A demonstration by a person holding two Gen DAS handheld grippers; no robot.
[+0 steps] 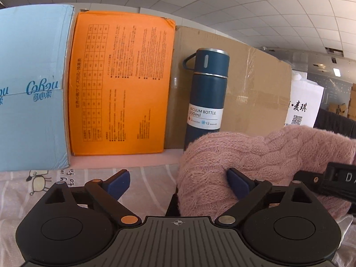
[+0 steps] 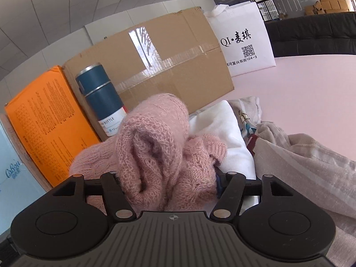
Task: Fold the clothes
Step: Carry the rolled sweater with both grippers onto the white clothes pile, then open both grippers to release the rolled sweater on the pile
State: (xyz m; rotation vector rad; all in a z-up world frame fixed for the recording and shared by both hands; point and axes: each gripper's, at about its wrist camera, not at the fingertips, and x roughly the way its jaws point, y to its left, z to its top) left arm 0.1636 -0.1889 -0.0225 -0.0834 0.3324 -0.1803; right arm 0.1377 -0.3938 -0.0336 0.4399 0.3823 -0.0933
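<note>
A pink knitted sweater (image 1: 255,153) is bunched up at the right of the left wrist view. My left gripper (image 1: 178,181) is open; its right finger rests against the sweater's edge and its left finger is over the patterned cloth. In the right wrist view the same sweater (image 2: 153,146) fills the space between the fingers of my right gripper (image 2: 165,178). The bunched knit hides the pads, so whether the jaws press on it does not show. The right gripper's body (image 1: 333,182) shows at the right edge of the left wrist view.
A blue box (image 1: 31,89), an orange box (image 1: 120,84), a blue vacuum bottle (image 1: 207,98) and a cardboard box (image 1: 255,89) stand along the back. A white bag (image 2: 242,37) stands further right. White and beige clothes (image 2: 289,155) lie on the pink table (image 2: 311,93).
</note>
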